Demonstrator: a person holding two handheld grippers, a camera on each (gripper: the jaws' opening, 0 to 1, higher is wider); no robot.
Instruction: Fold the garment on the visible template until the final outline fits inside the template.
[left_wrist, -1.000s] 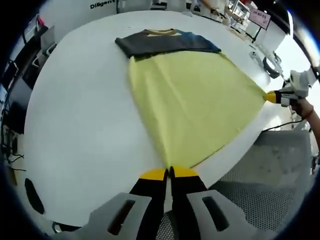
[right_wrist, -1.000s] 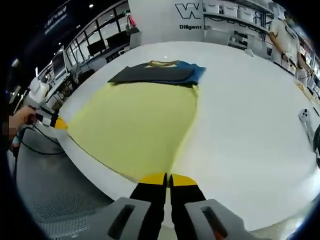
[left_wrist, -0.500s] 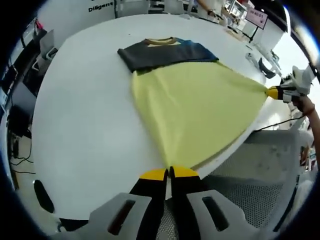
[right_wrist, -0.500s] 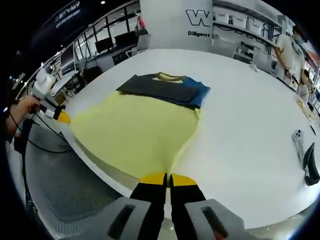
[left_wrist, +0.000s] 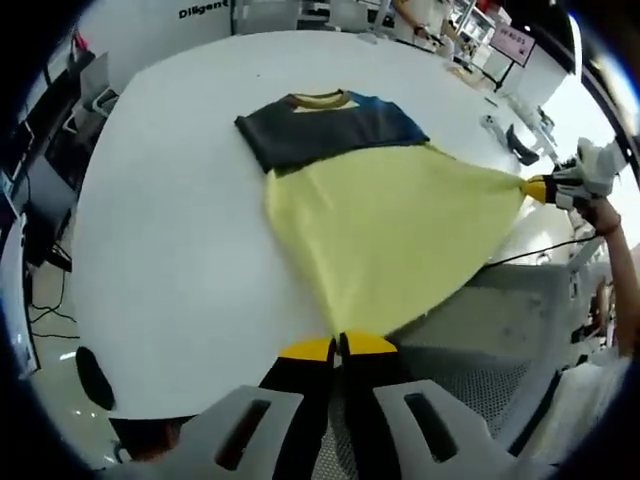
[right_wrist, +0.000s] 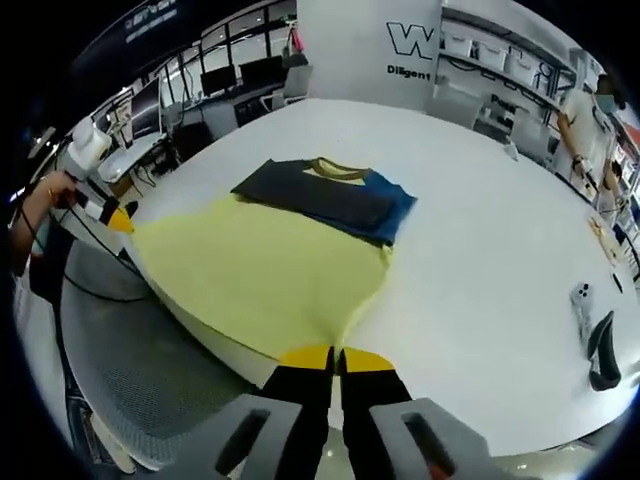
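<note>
A garment with a yellow body and a dark grey and blue top lies flat on the white table. Its hem is stretched out over the table's near edge. My left gripper is shut on one hem corner. The right gripper pinches the other corner at the right. In the right gripper view, my right gripper is shut on the yellow hem, and the left gripper holds the far corner at the left. The dark top lies beyond.
A phone and a black object lie on the table to the right. Grey perforated flooring lies below the table's edge. A person's hand holds the left gripper. Desks and shelves stand behind.
Both cameras have pulled back and up from the table, so more of its edge and the floor shows. The hem stays stretched between the two shut grippers.
</note>
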